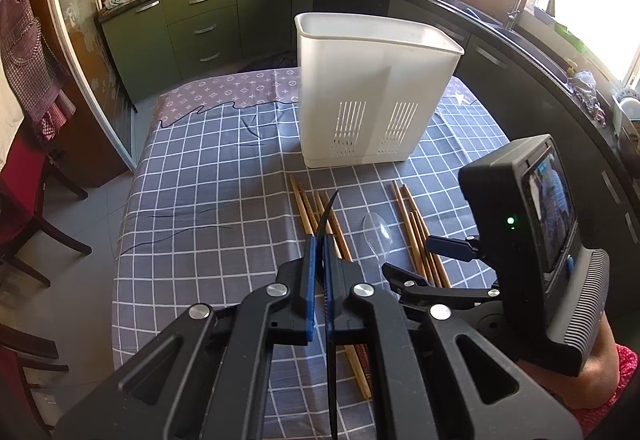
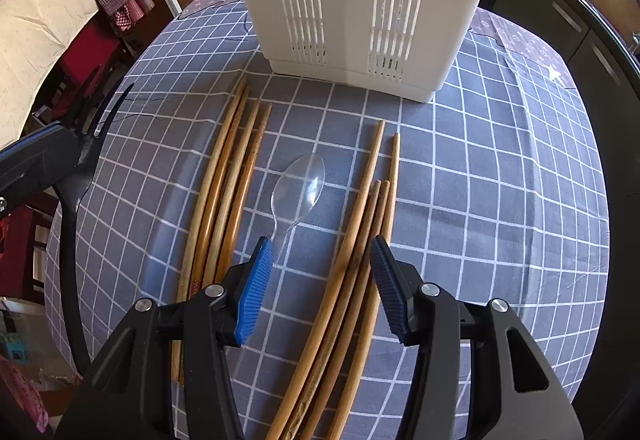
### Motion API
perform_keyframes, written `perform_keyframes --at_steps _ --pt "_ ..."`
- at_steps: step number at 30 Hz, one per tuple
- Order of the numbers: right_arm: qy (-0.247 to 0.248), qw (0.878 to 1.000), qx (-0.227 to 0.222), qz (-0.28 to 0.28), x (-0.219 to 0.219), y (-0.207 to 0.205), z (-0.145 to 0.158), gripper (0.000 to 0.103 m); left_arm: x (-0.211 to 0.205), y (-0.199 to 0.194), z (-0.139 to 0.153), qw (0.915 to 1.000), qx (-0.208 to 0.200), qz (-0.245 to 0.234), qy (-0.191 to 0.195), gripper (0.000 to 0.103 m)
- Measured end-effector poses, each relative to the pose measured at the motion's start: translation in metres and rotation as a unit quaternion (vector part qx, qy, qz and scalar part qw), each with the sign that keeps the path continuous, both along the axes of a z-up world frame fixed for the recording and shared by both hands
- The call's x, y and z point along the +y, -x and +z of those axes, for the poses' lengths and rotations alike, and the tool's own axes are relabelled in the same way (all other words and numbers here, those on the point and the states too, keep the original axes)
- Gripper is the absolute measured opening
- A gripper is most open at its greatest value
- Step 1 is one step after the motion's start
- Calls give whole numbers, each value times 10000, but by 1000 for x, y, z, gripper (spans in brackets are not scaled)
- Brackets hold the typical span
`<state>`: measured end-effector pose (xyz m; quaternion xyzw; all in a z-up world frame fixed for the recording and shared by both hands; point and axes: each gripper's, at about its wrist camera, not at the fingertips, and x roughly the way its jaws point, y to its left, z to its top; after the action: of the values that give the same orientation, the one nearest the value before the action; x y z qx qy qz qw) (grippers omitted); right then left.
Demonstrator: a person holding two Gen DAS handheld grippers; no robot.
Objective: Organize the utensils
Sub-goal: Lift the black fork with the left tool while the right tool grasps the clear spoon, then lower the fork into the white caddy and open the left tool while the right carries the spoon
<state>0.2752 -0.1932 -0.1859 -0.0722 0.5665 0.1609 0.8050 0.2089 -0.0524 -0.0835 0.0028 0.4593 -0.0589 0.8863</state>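
Utensils half sorted: two grips that may fail

Utensils are partly in hand and partly on the counter (image 2: 500,200). The left tongs (image 1: 319,280) are clenched on a thin black fork (image 2: 86,144), which is lifted off the cloth with its tines forward. The pads hold it only across its narrow edge, so I judge it can twist or slip out when it is tipped over the white holder (image 1: 372,88).

The right tongs (image 2: 322,276) are released, about half open, and hang low above the right bundle of chopsticks (image 2: 360,240). The handle of the clear spoon (image 2: 300,186) lies just beside the left blue pad. If the jaws close here, they may catch the spoon together with the sticks, or take only some sticks and roll the others away.

The left chopsticks (image 2: 224,196) lie near, between the spoon and the fork. The holder stands upright behind all of them, and a hard push at its rim could tip it.
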Motion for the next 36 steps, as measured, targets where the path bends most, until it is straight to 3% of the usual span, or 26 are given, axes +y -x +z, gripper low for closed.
perform_keyframes --at_steps 7,21,24,29,36 --pt "107 9999 -91 72 25 -5 0 50 3 1 -2 10000 -6 -18 63 4" --pt "13 10000 -43 -14 31 -1 -7 22 5 3 0 9999 -33 -37 87 4" --pt "-114 9999 -58 -97 27 -2 -8 11 4 3 0 10000 -32 -40 82 4" --pt "-472 9987 -181 -107 13 3 -1 9 5 3 2 9999 -70 -32 107 4" --pt "-1347 9876 -802 -71 -18 31 56 9 6 8 28 9991 -349 -96 202 4"
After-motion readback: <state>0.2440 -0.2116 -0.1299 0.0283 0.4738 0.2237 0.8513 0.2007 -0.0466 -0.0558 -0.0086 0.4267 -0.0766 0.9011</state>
